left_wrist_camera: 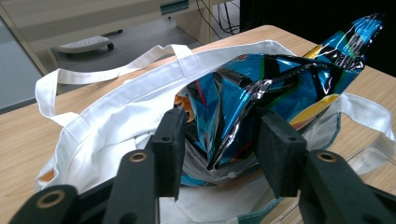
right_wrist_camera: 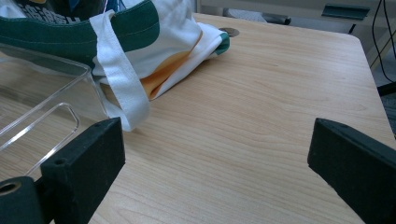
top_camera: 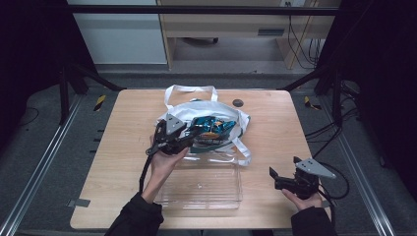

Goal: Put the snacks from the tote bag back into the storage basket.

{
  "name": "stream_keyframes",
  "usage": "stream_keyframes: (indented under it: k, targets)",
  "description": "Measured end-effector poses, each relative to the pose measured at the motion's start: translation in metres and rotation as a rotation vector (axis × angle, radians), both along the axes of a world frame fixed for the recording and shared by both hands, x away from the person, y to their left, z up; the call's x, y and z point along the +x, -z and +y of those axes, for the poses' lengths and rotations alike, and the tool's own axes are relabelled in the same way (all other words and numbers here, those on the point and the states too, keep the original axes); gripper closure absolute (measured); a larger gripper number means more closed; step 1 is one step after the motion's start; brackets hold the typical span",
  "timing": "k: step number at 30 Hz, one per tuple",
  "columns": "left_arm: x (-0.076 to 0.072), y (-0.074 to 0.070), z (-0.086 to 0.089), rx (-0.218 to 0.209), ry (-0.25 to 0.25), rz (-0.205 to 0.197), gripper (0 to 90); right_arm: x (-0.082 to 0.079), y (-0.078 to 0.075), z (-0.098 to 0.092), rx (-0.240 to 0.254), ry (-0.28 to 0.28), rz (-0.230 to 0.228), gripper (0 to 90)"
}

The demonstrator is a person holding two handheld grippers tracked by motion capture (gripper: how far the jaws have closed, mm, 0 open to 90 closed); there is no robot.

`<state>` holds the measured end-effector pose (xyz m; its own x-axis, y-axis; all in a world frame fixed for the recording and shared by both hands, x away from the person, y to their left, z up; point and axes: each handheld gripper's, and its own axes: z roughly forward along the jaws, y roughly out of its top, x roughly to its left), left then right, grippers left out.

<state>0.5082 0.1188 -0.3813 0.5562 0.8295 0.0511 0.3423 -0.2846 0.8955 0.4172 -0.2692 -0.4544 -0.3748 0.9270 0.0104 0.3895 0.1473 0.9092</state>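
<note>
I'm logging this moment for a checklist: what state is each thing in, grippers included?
Tote bag: lying on the table, mouth open, snack bag inside.
Snack bag: crumpled, sticking out of the tote, between the left jaws.
Left gripper: jaws around the snack bag; whether the pads press on it is unclear.
Right gripper: jaws wide open, nothing between them, over bare table.
Clear box: upright, lidless, nothing inside.

left claw (top_camera: pixel 195 132) at snack bag (top_camera: pixel 212 126) in tote (top_camera: pixel 231 114) | right claw (top_camera: pixel 273 173) over table (top_camera: pixel 275 118)

Standing on grey carpeted floor (top_camera: pixel 44 147), beneath a light wooden desk (top_camera: pixel 221 24), black cables (top_camera: pixel 300 44) hanging beside; dark curtains (top_camera: pixel 29 49) flanking.
</note>
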Motion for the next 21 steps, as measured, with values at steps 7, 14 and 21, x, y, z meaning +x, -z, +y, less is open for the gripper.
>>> stream_keyframes:
  k: [7, 14, 21]
  targets:
    - [0.0016, -0.0009, -0.0037, 0.013, 0.003, -0.001, 68.6, 0.0001, 0.0001, 0.0, -0.001, -0.001, -0.001, 4.3]
    - [0.0043, -0.002, -0.0066, 0.015, -0.013, 0.0, 80.2, 0.0001, -0.0001, 0.0001, -0.002, -0.002, -0.003, 4.3]
    - [0.0056, -0.0023, -0.0046, -0.007, -0.015, 0.028, 88.7, 0.0001, -0.0001, 0.0003, -0.003, -0.002, -0.002, 4.4]
